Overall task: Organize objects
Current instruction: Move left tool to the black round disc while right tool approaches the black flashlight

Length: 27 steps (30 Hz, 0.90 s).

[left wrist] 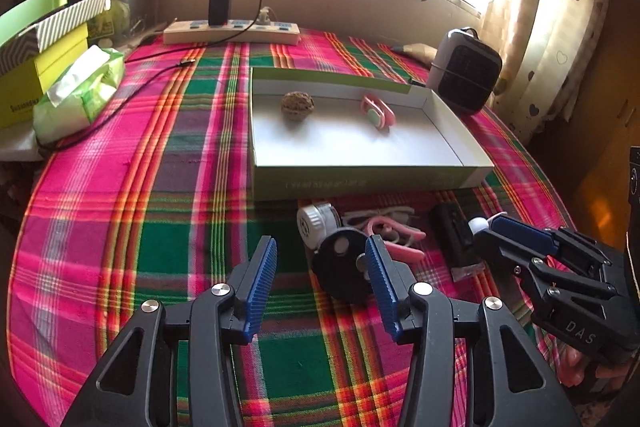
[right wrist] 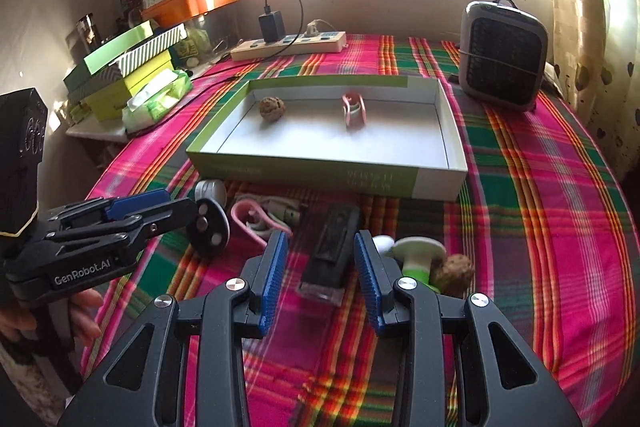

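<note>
Item 1, open green-sided box lid [left wrist: 360, 183]: white interior, sits mid-table on the plaid tablecloth [left wrist: 160, 227]; holds a walnut [left wrist: 297, 105] at its 10 o'clock corner and a pink clip [left wrist: 378, 111] at 1 o'clock. Serves, by judgement, as the collecting tray.

Item 2, loose cluster just below the box's near wall, not yet sorted:
- black disc with metal studs [left wrist: 340, 267], at 12 o'clock of the left gripper [left wrist: 321, 259]; looks rigid, smooth and thin, likely slippery on its faces; best pinched across its edge
- white ribbed cap [left wrist: 318, 223], touching the disc at its 11 o'clock; hard, light
- pink-and-white tangle of clips [left wrist: 390, 231], at the disc's 2 o'clock; springy, apt to snag together
- black rectangular case with clear end [right wrist: 330, 259], lying at 12 o'clock ahead of the right gripper [right wrist: 321, 255]; stiff, flat-sided, probably light; take hold across its long sides
- green-and-white mushroom-shaped piece [right wrist: 420, 255] and a second walnut [right wrist: 456, 269], at 3 o'clock of the case; the nut hard, rough, rolls easily

Item 3, grippers: left fingers spread wide, empty, the disc just beyond its right pad. Right fingers moderately apart, nothing clamped, the case beyond their tips

Item 4, background: power strip [left wrist: 232, 31], small heater [left wrist: 466, 71], tissue pack [left wrist: 80, 91]
</note>
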### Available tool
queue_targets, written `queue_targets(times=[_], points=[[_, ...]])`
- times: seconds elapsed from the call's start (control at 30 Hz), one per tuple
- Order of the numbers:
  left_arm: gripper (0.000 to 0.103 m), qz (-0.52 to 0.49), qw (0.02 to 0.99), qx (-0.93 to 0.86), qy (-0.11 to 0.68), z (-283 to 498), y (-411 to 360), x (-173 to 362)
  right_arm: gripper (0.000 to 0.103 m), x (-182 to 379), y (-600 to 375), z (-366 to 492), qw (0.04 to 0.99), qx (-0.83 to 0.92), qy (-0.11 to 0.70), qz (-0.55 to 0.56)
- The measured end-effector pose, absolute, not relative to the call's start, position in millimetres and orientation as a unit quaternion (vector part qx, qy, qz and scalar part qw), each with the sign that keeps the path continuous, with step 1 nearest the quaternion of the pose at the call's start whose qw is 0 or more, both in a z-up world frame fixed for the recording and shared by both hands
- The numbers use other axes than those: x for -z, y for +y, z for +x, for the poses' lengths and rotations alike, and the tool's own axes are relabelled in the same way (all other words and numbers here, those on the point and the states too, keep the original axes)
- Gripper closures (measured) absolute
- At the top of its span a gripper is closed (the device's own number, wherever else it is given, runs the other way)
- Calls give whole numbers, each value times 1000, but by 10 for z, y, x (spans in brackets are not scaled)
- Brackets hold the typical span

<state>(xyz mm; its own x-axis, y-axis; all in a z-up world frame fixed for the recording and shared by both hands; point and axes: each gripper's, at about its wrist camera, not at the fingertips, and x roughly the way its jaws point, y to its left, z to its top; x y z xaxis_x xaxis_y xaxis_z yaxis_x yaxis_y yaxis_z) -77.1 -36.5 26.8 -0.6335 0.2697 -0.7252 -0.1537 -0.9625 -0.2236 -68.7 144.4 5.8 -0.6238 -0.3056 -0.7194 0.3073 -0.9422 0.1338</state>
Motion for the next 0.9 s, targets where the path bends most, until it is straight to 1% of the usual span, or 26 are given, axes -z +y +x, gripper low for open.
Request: queue_targets(times=[0.23,0.57,0.63,0.67,0.9], points=[[58,-423,122,-895,-68,-766,-297,-191,66,20,1476,-622,174,897,-9,406],[58,-433,117,-891,-71,-826,-260,-118,66,128,1425,-628,180,889,-2,422],[58,-433,117,-891,-69,-830,-260,-115,63,134,1415,-643,179,889,0,422],[58,-434,117,-891,-69,-832,-259,-114,59,140,1409,-660,178,888,1,423],[58,-437,116,-890,-66,-859,-241,-94,59,173,1376,-749,167,887,12,430]])
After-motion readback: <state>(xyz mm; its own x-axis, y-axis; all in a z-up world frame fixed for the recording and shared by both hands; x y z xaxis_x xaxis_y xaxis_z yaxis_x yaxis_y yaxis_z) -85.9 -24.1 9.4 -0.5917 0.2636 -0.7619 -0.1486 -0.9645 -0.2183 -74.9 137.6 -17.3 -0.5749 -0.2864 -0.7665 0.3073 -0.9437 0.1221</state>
